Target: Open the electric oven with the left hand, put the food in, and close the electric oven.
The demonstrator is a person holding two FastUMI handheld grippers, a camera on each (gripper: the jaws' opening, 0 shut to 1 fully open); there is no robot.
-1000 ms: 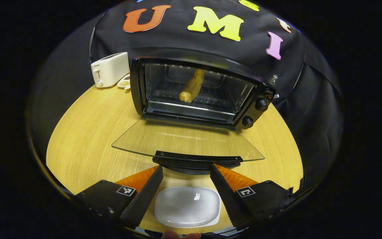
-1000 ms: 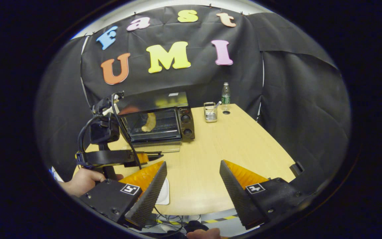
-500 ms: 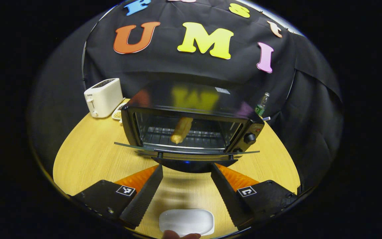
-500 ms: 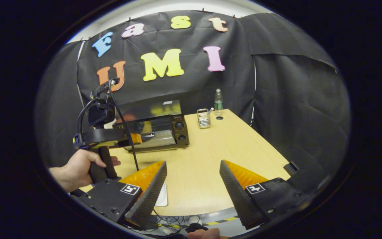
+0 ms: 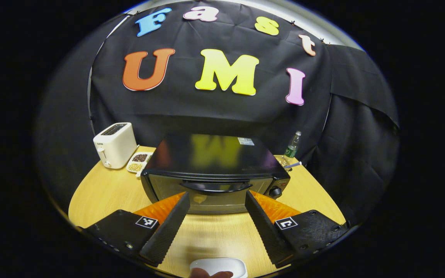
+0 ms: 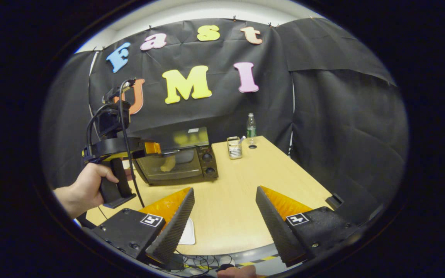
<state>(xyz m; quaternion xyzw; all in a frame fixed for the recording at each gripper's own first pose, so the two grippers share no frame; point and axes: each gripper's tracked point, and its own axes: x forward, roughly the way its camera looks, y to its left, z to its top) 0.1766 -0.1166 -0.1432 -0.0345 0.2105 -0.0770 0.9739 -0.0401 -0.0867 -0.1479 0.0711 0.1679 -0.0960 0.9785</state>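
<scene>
The black electric oven (image 5: 214, 162) stands on the wooden table (image 5: 102, 193) with its glass door upright against its front. The door's handle (image 5: 216, 187) lies between my left gripper's (image 5: 216, 195) open fingers, just past their tips. In the right gripper view the yellowish food (image 6: 166, 164) shows dimly through the door of the oven (image 6: 180, 160), and a hand (image 6: 79, 189) holds the left gripper (image 6: 153, 148) at the door's top edge. My right gripper (image 6: 224, 191) hangs open over the table's near side, nothing between its fingers.
A white toaster (image 5: 115, 144) and a small dish of beans (image 5: 139, 161) sit left of the oven. A bottle (image 6: 250, 125) and a metal basket (image 6: 234, 147) stand at the back right. A white plate (image 5: 218, 267) lies near the front edge.
The oven door swung up from flat open to upright as my left gripper rose with its handle. The right gripper stayed open and drifted back a little.
</scene>
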